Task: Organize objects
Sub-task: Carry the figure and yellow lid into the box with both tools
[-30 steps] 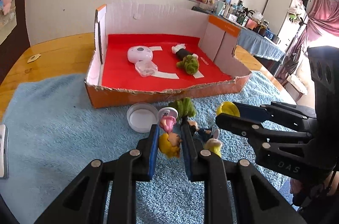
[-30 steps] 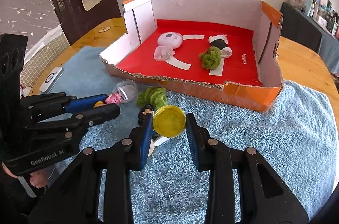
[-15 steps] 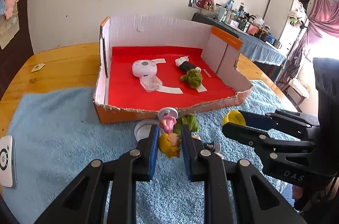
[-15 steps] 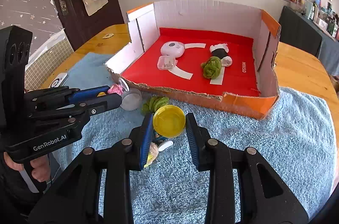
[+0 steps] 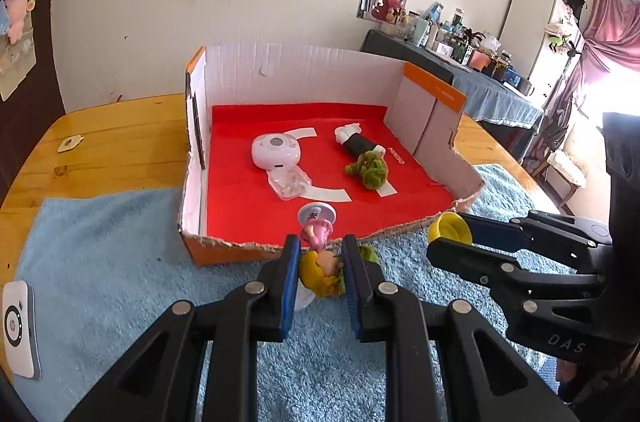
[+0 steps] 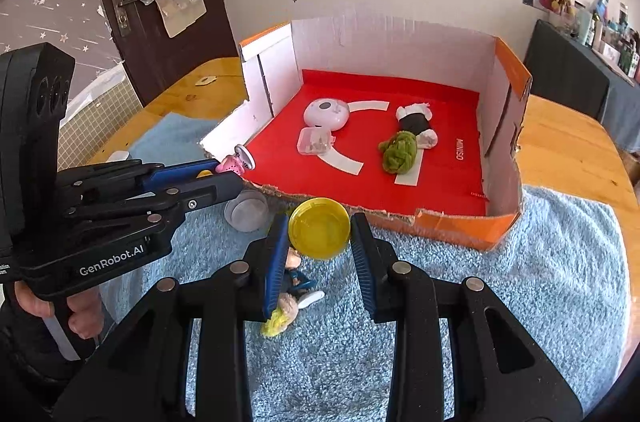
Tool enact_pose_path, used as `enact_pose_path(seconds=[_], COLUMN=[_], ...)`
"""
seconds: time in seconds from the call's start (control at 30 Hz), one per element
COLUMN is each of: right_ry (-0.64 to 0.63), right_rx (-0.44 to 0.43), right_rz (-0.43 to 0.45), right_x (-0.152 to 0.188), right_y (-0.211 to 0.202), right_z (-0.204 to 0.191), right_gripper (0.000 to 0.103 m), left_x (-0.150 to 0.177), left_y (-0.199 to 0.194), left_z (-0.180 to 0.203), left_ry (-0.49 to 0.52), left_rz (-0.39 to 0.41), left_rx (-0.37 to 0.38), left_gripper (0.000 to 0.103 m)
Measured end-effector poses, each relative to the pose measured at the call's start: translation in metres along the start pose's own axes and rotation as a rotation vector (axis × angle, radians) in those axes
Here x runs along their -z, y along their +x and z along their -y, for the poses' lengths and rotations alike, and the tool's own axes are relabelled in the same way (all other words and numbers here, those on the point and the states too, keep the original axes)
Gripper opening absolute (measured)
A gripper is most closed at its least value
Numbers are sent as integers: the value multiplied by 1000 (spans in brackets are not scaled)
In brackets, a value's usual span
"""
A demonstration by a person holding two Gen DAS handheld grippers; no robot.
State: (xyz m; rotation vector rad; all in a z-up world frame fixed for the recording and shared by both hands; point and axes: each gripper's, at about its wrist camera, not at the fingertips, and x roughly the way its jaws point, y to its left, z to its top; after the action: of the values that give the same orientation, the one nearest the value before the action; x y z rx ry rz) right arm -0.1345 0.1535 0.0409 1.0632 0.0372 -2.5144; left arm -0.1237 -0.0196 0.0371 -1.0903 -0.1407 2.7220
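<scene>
The left hand-held gripper (image 5: 320, 262) is clamped on a small doll (image 5: 320, 272) with yellow hair, whose pink part and white round base stick out past the fingertips toward the box (image 5: 224, 252). The doll is lifted off the towel (image 5: 100, 262), just short of the box's torn near wall. The right hand-held gripper (image 6: 320, 232) holds a yellow lid (image 6: 319, 233) between its blue pads, jaws set narrow around it, and it too hangs just before the near wall of the box. In the left wrist view the right hand-held gripper sits to the right of the left one, at about the same reach; in the right wrist view the left one lies to the left, with fingers of a hand (image 6: 78, 318) wrapped round its grip. Beyond both tips, on the red floor of the box, lie a white round device (image 5: 275, 151), a clear case (image 5: 290, 184) touching it on the near side, and a green-haired doll (image 5: 366, 160) further right. Under the right hand-held gripper another doll (image 6: 290, 296) lies on the towel, partly hidden by the left finger. A grey round cup (image 6: 246, 210) rests on the towel between the two grippers, close to the box wall. The towel covers the wooden worktop (image 5: 120, 142), and a white gadget (image 5: 18, 328) lies at the towel's left edge.
</scene>
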Motion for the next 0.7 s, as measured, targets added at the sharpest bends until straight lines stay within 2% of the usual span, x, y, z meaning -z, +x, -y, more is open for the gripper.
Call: enact_pose_path(seconds=[0.43, 0.7], right_ry=[7, 15], right_rx=[12, 29], right_rz=[4, 0], right_x=[-19, -32], right_y=[5, 13], right_z=[9, 18], right_gripper=[30, 30], left_x=[-6, -25], left_y=[2, 16], left_z=[-2, -9], left_ry=[0, -4], left_rz=[-2, -11], left_rx=[-3, -8], left_gripper=[22, 22])
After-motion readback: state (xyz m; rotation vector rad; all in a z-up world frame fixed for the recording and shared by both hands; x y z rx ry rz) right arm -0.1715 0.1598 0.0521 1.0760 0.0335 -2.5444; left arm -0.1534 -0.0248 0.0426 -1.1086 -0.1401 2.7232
